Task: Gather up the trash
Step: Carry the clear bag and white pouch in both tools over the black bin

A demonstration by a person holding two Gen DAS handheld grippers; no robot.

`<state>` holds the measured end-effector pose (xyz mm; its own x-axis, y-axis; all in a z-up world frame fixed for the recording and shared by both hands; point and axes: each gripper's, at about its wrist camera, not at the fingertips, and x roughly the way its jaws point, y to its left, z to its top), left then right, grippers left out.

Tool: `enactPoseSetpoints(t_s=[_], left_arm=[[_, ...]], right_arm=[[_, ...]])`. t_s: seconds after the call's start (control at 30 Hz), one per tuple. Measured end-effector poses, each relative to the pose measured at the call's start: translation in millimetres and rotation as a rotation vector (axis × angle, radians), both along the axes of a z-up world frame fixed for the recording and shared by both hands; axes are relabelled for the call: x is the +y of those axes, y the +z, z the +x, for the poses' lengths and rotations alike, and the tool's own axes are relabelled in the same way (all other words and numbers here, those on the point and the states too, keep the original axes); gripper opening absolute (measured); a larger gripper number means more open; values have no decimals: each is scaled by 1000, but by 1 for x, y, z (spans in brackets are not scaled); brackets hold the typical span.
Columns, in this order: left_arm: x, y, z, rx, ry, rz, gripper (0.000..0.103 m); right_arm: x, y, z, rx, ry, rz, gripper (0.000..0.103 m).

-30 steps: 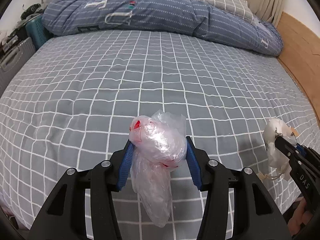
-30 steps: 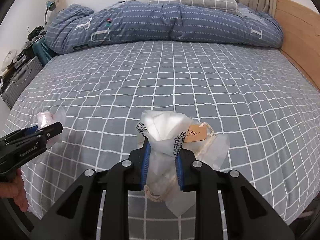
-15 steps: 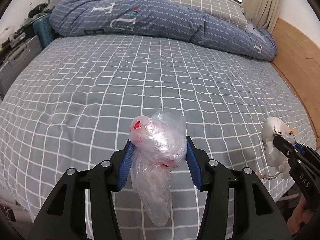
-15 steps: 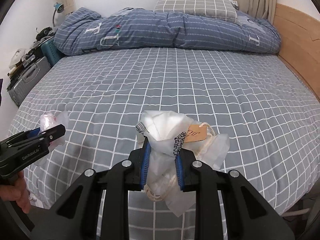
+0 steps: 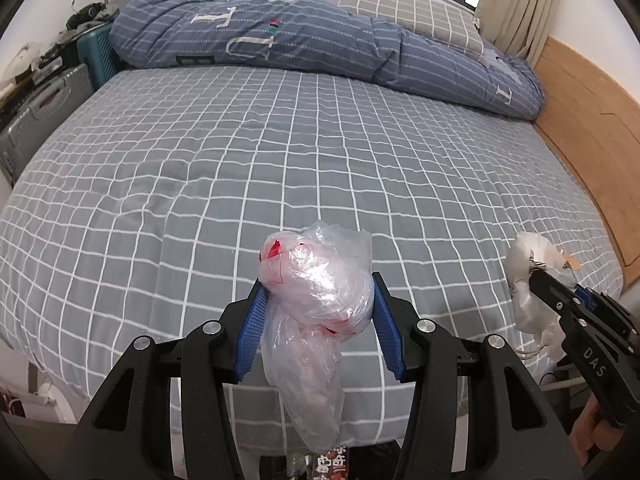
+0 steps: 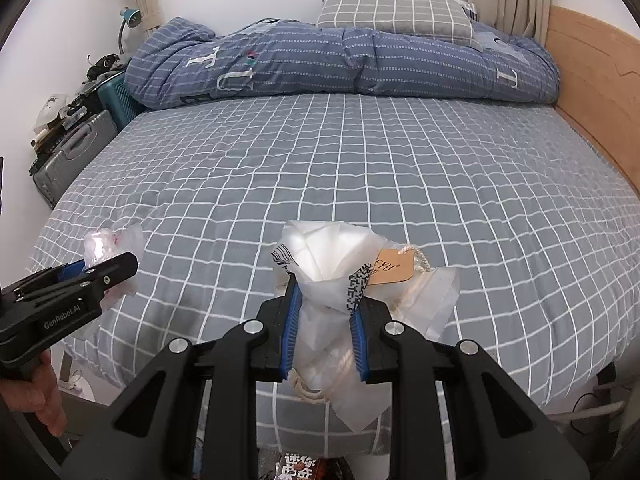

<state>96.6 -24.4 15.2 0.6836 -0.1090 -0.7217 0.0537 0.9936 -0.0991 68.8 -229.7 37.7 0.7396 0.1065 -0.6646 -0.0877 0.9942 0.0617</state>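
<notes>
My left gripper [image 5: 316, 292] is shut on a crumpled clear plastic bag with red bits [image 5: 316, 292], whose tail hangs down below the blue pads. My right gripper [image 6: 325, 296] is shut on a frosted white bag [image 6: 324, 256] with a brown paper tag [image 6: 394, 268] and a cord. Both are held in the air above the near edge of the bed [image 5: 280, 152]. The right gripper with its white bag [image 5: 532, 280] shows at the right of the left wrist view. In the right wrist view the left gripper and its clear plastic bag [image 6: 112, 248] show at the left.
A blue striped duvet [image 6: 340, 64] and a grey checked pillow [image 6: 396, 12] lie at the head of the bed. A wooden bed frame [image 6: 600, 92] runs along the right. Suitcases [image 6: 72, 152] stand at the left. A printed packet [image 5: 332, 462] lies below, beside the bed's edge.
Both grippers have drawn back from the bed and risen a little, each still holding its bag. More of the room and the bed's near edge has come into view.
</notes>
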Motion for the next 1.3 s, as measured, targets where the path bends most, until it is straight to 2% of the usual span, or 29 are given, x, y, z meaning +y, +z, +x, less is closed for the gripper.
enactPoseSetpoints(t_s=[0.33, 0.83, 1.1, 1.3], left_arm=[[-8, -1, -39, 3, -6, -4, 49], [-3, -20, -99, 17, 1, -1, 49], [-1, -44, -127, 47, 0, 6, 49], [6, -75, -145, 86, 13, 10, 49]], right_arm=[[2, 3, -35, -8, 3, -19, 22], [7, -24, -95, 25, 5, -24, 22], [15, -43, -122, 49, 18, -27, 22], [18, -65, -135, 83, 18, -30, 22]])
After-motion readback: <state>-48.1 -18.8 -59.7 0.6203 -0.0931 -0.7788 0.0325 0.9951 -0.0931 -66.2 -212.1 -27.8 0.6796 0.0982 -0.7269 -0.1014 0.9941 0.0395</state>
